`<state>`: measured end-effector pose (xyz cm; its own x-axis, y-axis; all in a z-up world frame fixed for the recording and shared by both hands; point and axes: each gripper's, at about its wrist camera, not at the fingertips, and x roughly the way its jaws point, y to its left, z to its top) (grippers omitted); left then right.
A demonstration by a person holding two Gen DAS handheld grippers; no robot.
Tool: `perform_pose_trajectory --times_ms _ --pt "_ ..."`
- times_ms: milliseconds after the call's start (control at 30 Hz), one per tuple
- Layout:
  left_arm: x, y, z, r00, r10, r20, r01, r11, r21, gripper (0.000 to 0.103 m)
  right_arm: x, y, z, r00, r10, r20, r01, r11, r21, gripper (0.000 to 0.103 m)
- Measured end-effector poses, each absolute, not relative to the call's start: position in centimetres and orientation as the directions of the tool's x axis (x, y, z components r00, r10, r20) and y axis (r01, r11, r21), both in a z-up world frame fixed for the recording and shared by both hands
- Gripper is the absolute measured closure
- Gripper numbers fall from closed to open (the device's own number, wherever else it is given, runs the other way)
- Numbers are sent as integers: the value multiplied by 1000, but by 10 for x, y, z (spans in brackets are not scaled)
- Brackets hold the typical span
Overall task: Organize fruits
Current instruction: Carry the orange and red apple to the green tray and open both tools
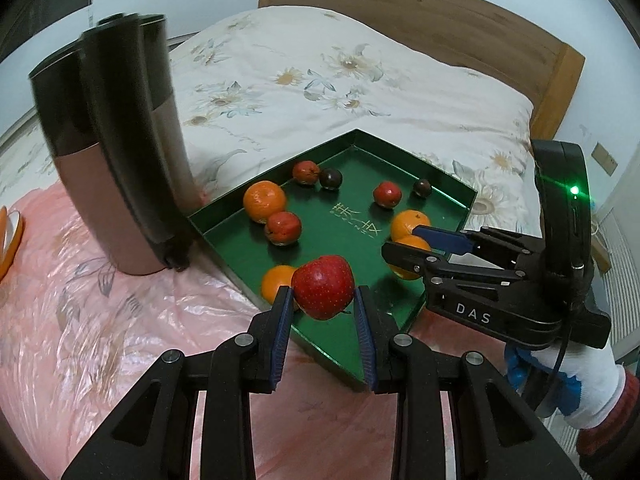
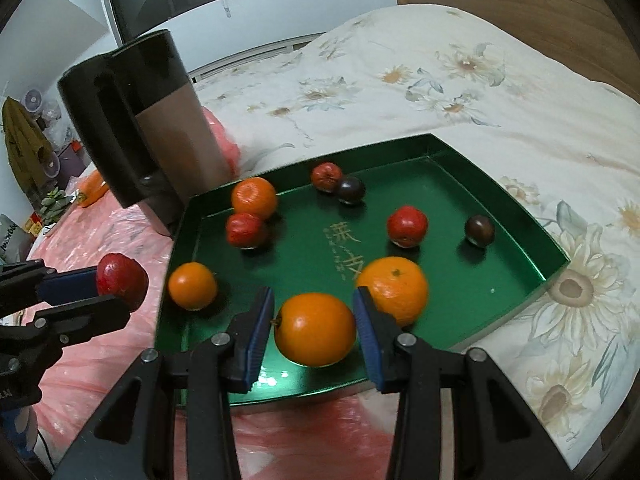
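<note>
A green tray (image 1: 240, 272) (image 2: 520, 184) lies on the bed and holds several oranges, small red fruits and two dark plums. My left gripper (image 1: 323, 294) is shut on a red apple (image 1: 323, 290) and holds it above the tray's near edge; the apple also shows in the right wrist view (image 2: 122, 282). My right gripper (image 2: 314, 332) has its pads on both sides of an orange (image 2: 316, 330) in the tray's near part, and it shows in the left wrist view (image 1: 404, 240). Another orange (image 2: 394, 288) sits right beside it.
A tall black and copper kettle (image 1: 116, 168) (image 2: 152, 128) stands at the tray's left corner on a pink plastic sheet (image 1: 100, 320). A floral duvet (image 1: 360, 80) and a wooden headboard (image 1: 440, 12) lie behind. An orange-rimmed dish (image 1: 8, 240) is at the far left.
</note>
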<state>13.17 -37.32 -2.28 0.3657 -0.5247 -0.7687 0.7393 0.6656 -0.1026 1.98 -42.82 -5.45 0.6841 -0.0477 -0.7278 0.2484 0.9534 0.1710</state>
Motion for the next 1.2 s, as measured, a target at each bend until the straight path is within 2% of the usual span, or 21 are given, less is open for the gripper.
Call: perform_pose_trajectory --times_ms 233,933,967,1000,1033,1100,1200 --pt "130 -389 -33 365 -509 -780 756 651 -71 77 21 -427 -57 686 -70 -725 233 964 127 57" --pt "136 -412 -60 335 -458 -823 758 650 -54 76 13 -425 -56 703 -79 -707 245 960 136 55" --pt "137 -411 -60 335 -456 -825 755 654 -55 75 12 -425 -56 704 -81 -705 248 959 137 55" --pt "137 -410 -60 337 -455 -825 753 656 -54 68 12 -425 -55 706 -82 -704 249 959 138 54" --pt "137 -409 -59 341 -455 -822 750 659 -54 65 11 -424 -54 708 -82 -702 250 958 139 53" --pt "138 -407 -56 347 -456 -820 745 665 -54 63 9 -423 -52 712 -85 -697 250 958 138 40" --pt "138 -405 -54 355 -451 -819 740 671 -49 62 9 -421 -48 714 -86 -695 248 959 136 40"
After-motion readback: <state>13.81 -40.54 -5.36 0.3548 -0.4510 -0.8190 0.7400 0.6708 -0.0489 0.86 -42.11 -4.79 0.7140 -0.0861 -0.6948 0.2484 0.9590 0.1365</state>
